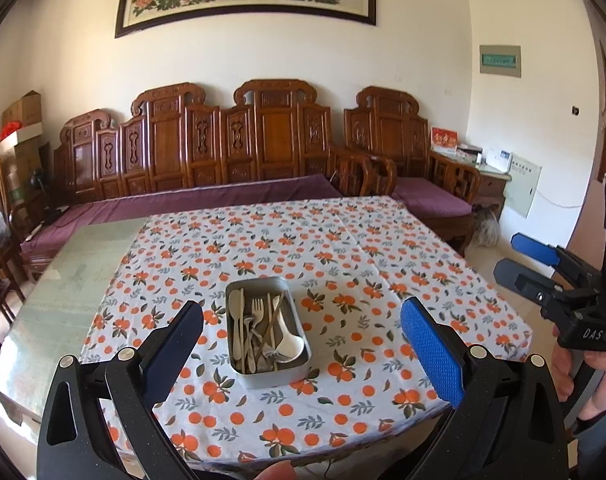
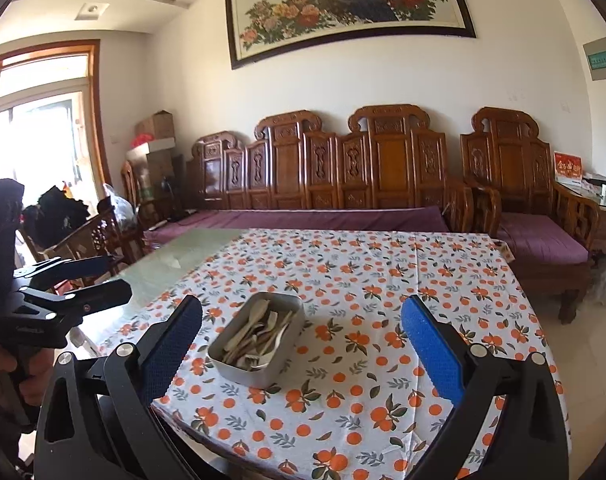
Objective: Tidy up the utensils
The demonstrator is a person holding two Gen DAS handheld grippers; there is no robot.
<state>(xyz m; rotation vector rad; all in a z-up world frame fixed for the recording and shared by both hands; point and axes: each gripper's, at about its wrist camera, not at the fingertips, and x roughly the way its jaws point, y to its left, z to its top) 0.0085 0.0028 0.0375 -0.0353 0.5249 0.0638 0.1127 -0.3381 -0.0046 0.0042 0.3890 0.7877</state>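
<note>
metal tin (image 1: pixel 267 372) of mixed utensils (image 1: pixel 259 332)

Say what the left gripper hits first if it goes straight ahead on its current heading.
Most likely the metal tin of cutlery: it sits centred between the open left gripper fingers, with nothing in between. Depth is unclear, so it could instead meet the tablecloth just past it.
</note>
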